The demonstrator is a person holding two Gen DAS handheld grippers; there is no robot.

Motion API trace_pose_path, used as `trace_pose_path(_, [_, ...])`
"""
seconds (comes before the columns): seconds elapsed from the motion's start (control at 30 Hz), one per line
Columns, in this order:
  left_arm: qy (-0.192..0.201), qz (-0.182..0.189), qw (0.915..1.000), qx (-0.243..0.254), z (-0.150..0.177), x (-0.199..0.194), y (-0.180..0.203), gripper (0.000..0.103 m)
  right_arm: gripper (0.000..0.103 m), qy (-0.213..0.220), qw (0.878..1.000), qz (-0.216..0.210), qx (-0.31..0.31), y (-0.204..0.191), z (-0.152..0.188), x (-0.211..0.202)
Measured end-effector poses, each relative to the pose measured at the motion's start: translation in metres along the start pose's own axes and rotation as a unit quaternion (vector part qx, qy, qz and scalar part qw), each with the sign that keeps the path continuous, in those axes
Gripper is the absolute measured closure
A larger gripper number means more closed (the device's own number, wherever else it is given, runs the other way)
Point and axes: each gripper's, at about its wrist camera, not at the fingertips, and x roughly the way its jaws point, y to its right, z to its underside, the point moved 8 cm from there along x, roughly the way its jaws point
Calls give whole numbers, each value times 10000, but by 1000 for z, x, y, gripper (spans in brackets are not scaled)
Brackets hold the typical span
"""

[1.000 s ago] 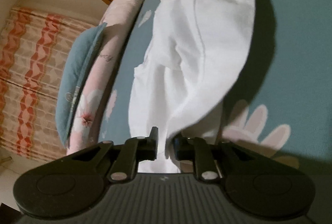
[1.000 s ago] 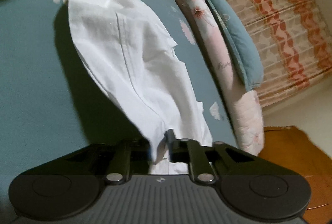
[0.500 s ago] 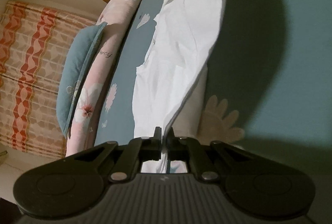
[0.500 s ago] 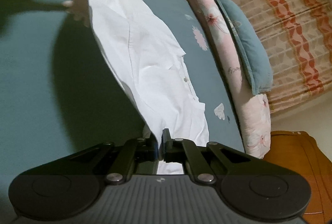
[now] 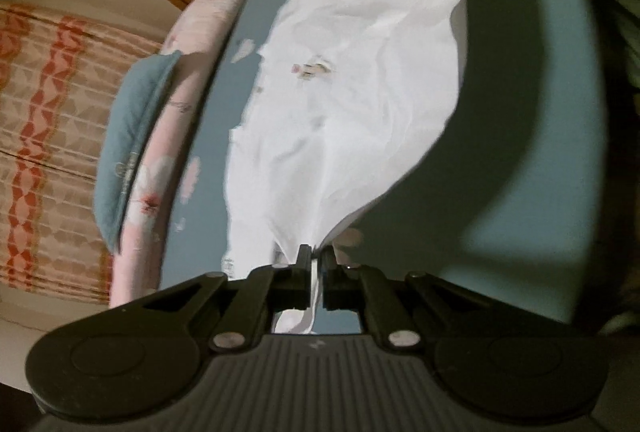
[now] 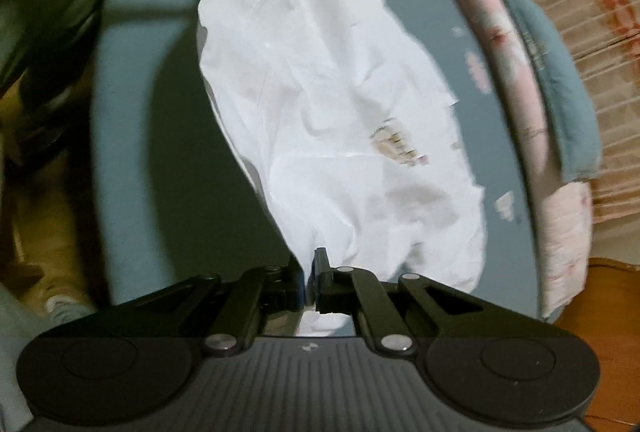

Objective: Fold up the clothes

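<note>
Left wrist view: left tongs (image 5: 315, 259) pinched tight on white shirt (image 5: 352, 103) | right tongs (image 6: 309, 278) same, opposite end | shirt slung lengthwise between them over the teal bed (image 5: 520, 159), sagging, crumpled | no fold made yet imo, pretty much everything left

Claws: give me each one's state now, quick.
Left claw: shut on the white shirt.
Right claw: shut on the white shirt, at its other end.
</note>
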Motion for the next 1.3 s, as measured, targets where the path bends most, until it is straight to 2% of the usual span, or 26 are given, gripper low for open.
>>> trace_pose_path(0.1, [-58,177,9998,-16,5,-3,15,100,97,-224,9993,-310,62,-11,6,13])
trace_pose_path(0.27, [-91,603,9974,-381,16,-13,25,100,91,-450,9961,-748,114,-34,14,21])
trace_pose_path(0.33, [-95,778,9944,-706,19,-15,21,94,85,-473,9947,-890,182,-40,17,17])
trace_pose_path(0.4, [-97,965,9875,-1242,22,-13,8,91,83,-457,9933,-1025,273,-44,19,11])
trace_pose_path(0.47, [-111,1196,9733,-1953,28,-4,-7,90,82,-332,9922,-1122,432,-42,19,3])
trace_pose_path(0.53, [-133,1424,9541,-2633,35,11,-23,87,76,-150,9912,-1120,696,-33,19,-7])
trace_pose_path(0.63, [-334,1683,9230,-3445,51,37,-33,70,68,131,9886,-881,1215,-11,20,-19])
trace_pose_path(0.77, [-727,1909,8764,-4362,76,73,-31,70,67,425,9800,-625,1842,14,24,-24])
trace_pose_path(0.87, [-867,2016,8490,-4806,85,88,-26,67,66,586,9709,-545,2258,24,28,-23])
trace_pose_path(0.93, [-882,2045,8388,-4969,87,94,-24,60,66,654,9655,-482,2476,29,33,-18])
trace_pose_path(1.0, [-870,2041,8384,-4979,87,99,-24,54,66,733,9573,-441,2761,32,38,-13])
trace_pose_path(1.03, [-893,2050,8351,-5026,87,100,-24,55,66,784,9524,-453,2912,34,41,-12])
trace_pose_path(1.1, [-975,2111,8250,-5151,86,102,-25,61,66,862,9422,-454,3207,37,47,-10])
trace_pose_path(1.17, [-1074,2205,8178,-5206,84,100,-25,89,66,899,9356,-442,3385,37,54,-9])
trace_pose_path(1.2, [-1153,2230,8123,-5265,85,98,-25,96,65,910,9331,-432,3452,37,57,-8])
trace_pose_path(1.23, [-1208,2232,8080,-5318,85,95,-26,102,64,903,9309,-425,3514,37,60,-6])
trace_pose_path(1.3, [-1174,2212,8051,-5376,85,85,-28,102,64,881,9255,-388,3664,38,68,-4])
